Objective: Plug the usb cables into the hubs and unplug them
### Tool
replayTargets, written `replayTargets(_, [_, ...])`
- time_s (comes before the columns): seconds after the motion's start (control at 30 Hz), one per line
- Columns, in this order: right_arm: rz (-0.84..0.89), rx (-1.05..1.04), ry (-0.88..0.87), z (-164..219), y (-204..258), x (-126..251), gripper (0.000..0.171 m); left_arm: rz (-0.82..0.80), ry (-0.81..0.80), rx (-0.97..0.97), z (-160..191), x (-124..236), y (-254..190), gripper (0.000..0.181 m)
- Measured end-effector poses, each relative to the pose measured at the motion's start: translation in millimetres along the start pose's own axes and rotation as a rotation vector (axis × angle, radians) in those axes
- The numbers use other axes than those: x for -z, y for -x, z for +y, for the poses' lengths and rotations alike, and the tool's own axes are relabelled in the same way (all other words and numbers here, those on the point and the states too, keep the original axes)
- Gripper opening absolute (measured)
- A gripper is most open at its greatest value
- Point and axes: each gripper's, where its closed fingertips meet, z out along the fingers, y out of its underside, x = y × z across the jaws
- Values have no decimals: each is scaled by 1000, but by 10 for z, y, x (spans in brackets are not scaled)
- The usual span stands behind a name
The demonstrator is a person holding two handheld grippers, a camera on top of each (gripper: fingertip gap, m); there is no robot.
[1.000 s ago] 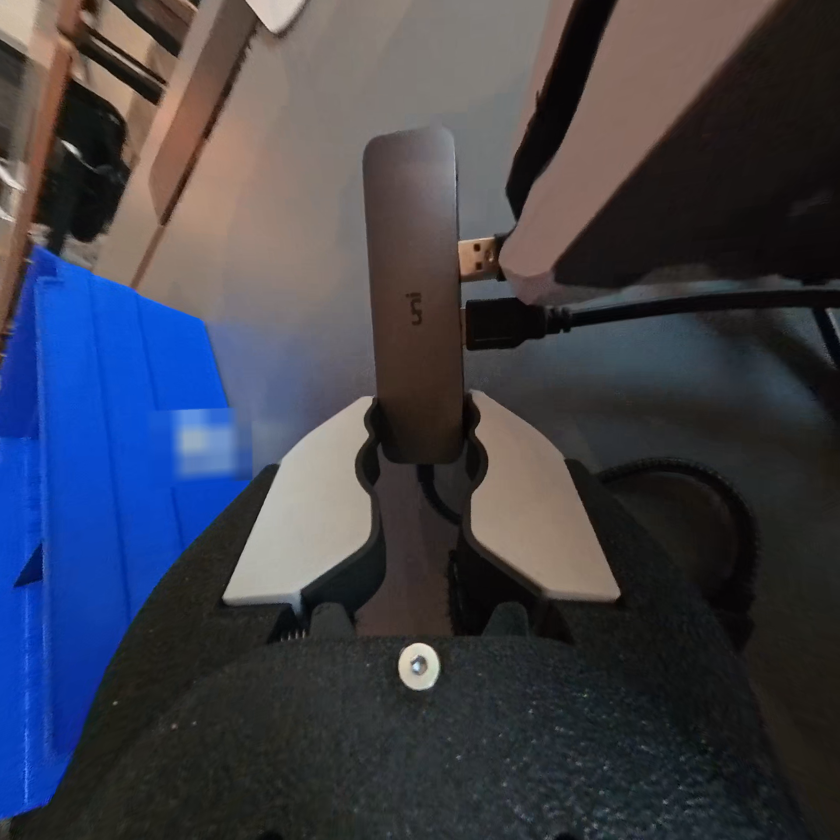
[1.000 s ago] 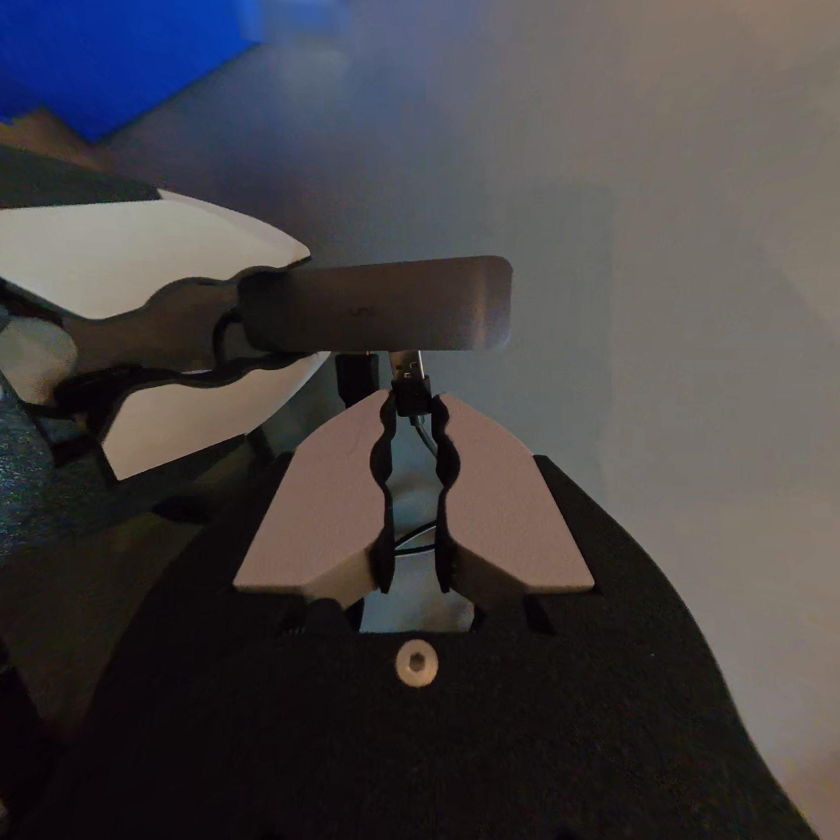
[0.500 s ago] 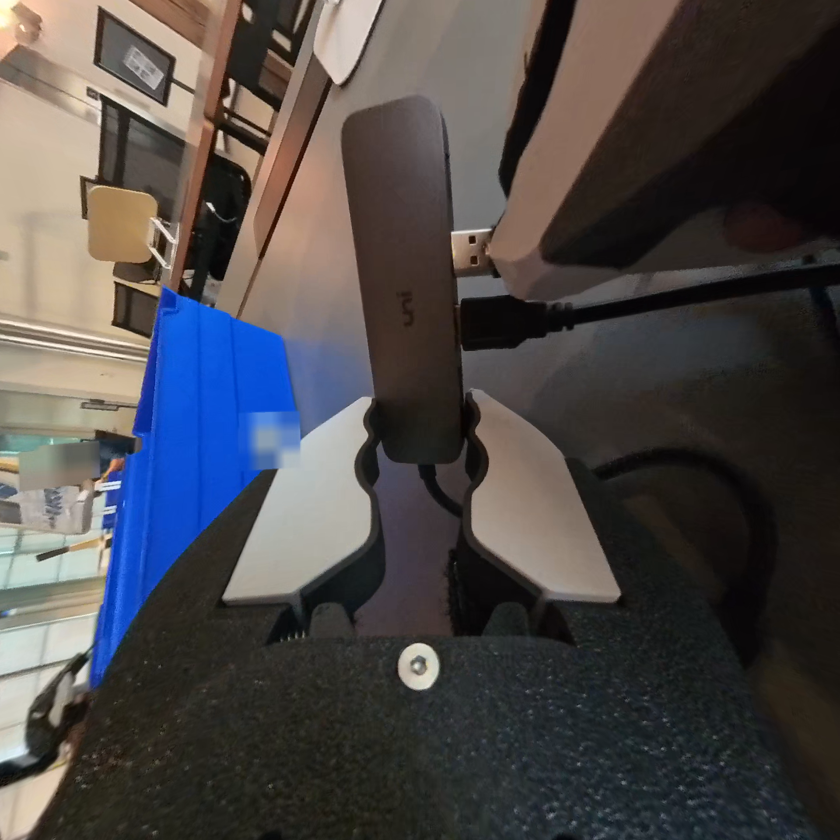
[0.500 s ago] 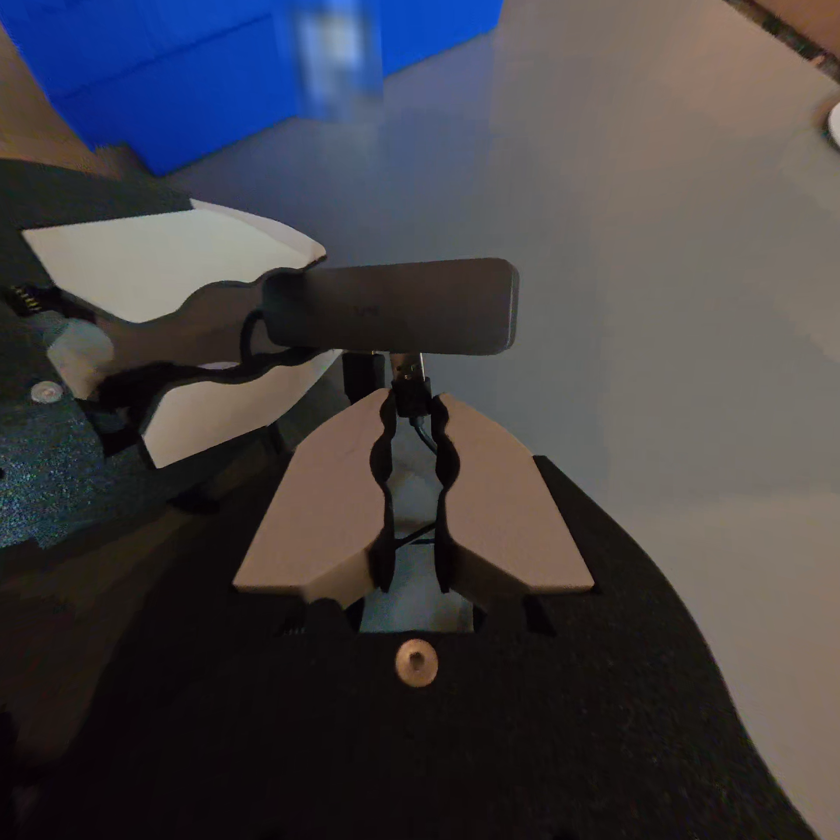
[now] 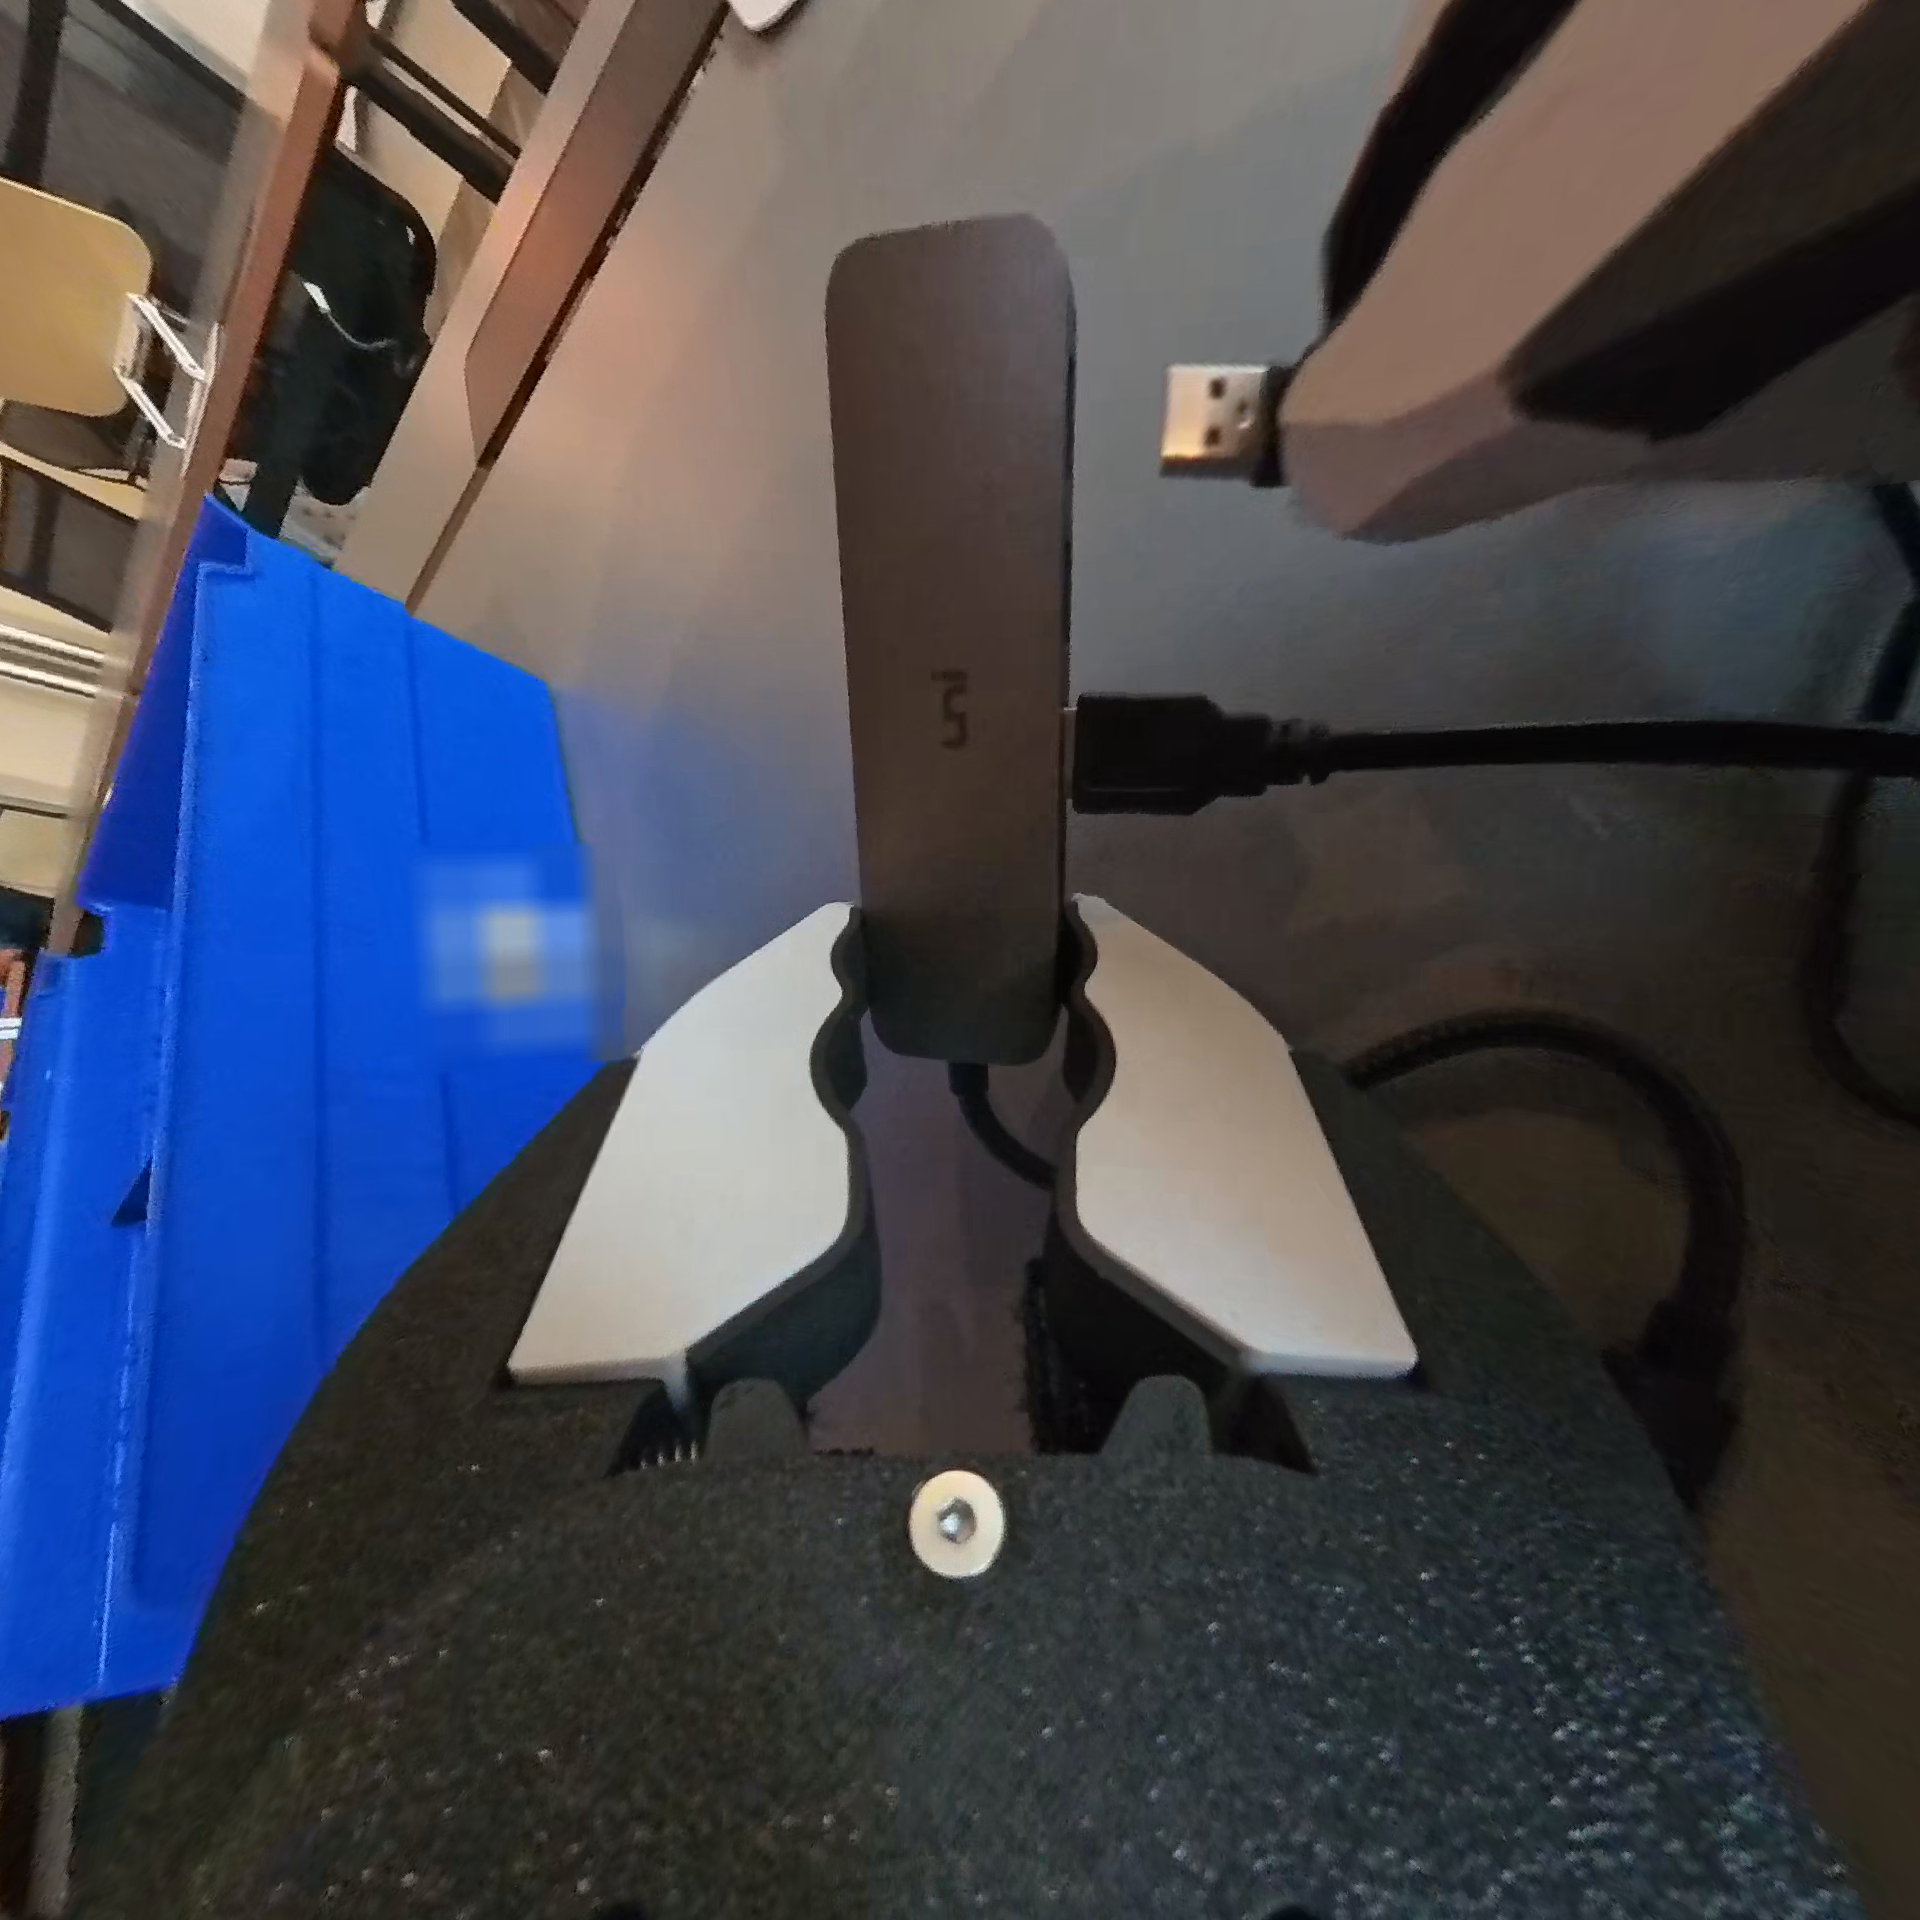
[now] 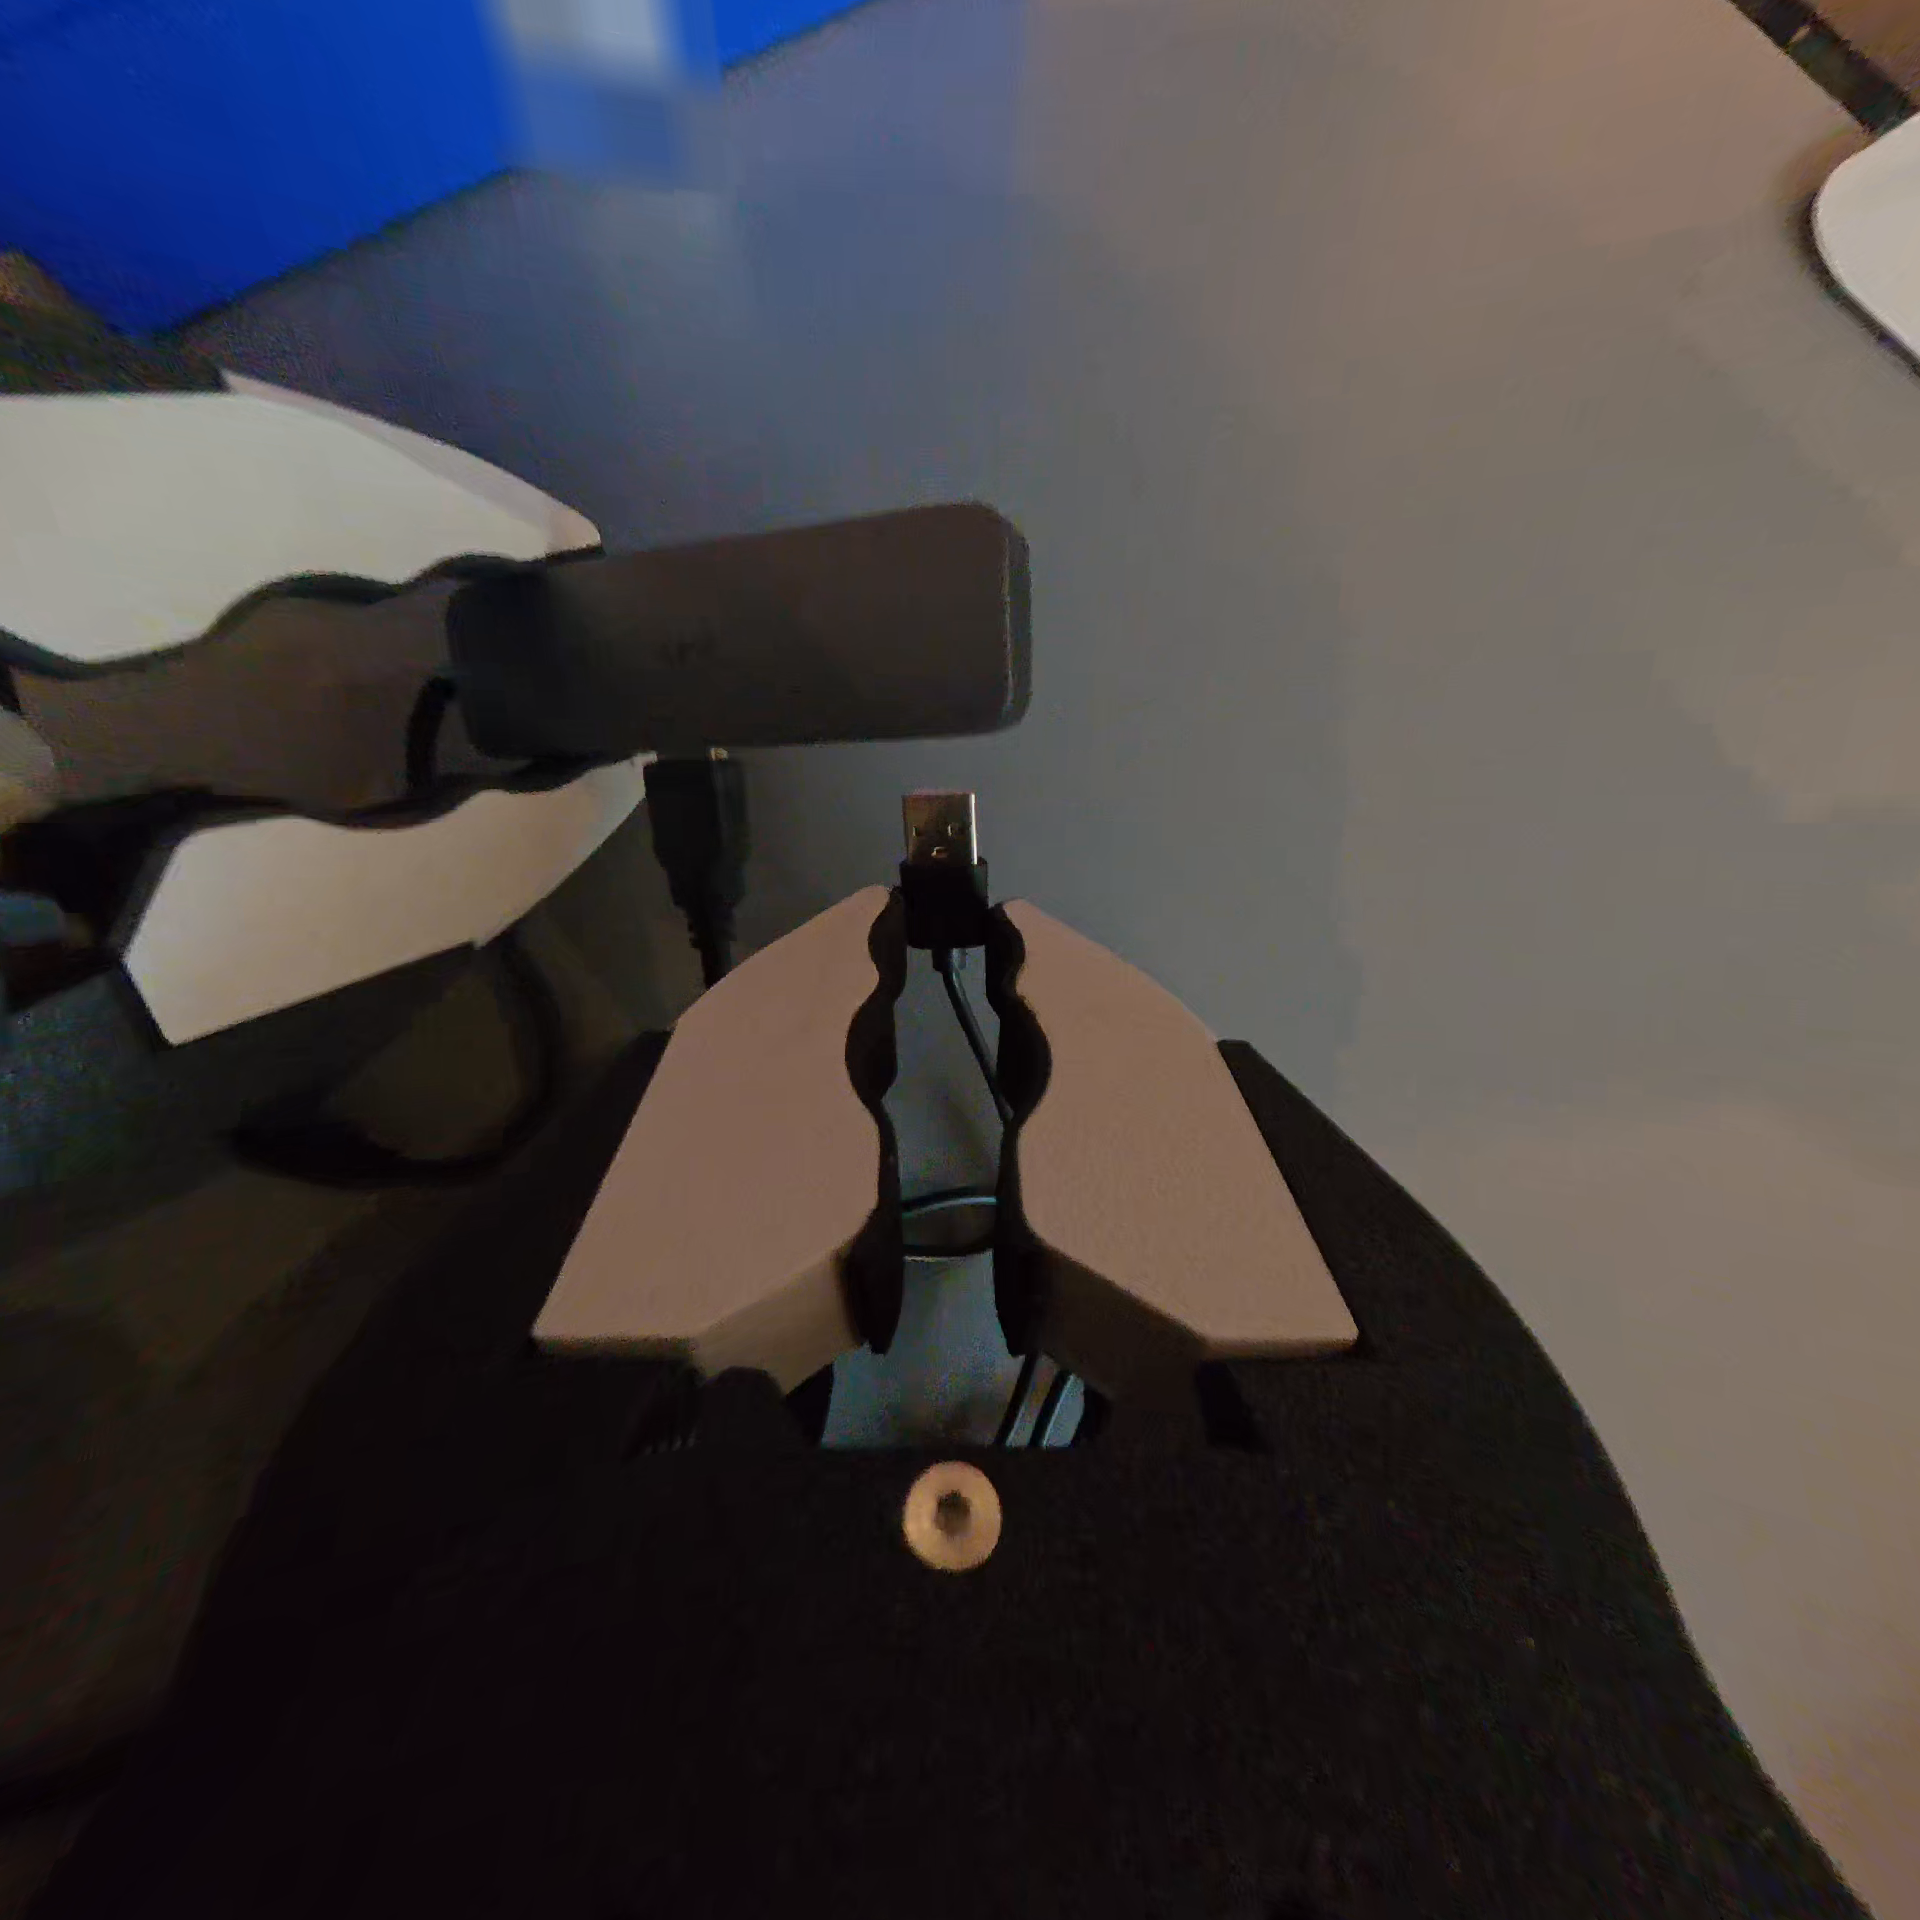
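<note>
- Left wrist view: left gripper (image 5: 961,971) clamps a slim grey hub (image 5: 951,623); one black cable (image 5: 1455,753) plugged in.
- Right gripper (image 6: 943,914) pinches a loose plug (image 6: 940,836), apart from the hub.
- Grey table (image 6: 1351,623), blue bin (image 5: 260,987).

Dark grey slim USB hub (image 5: 954,644), rounded corners, held upright at its lower end, off the table. Black USB cable (image 5: 1558,764) plugged into the hub's right side, near mid-length. Second USB-A plug (image 6: 940,862), black body with silver metal tip exposed, pinched by its body, unplugged, near the hub's side, not touching.
</note>
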Motion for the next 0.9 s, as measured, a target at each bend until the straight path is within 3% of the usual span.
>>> replayTargets(0.9, [71, 36, -30, -75, 8, 87, 13, -66, 63, -73, -9, -10, 1, 35])
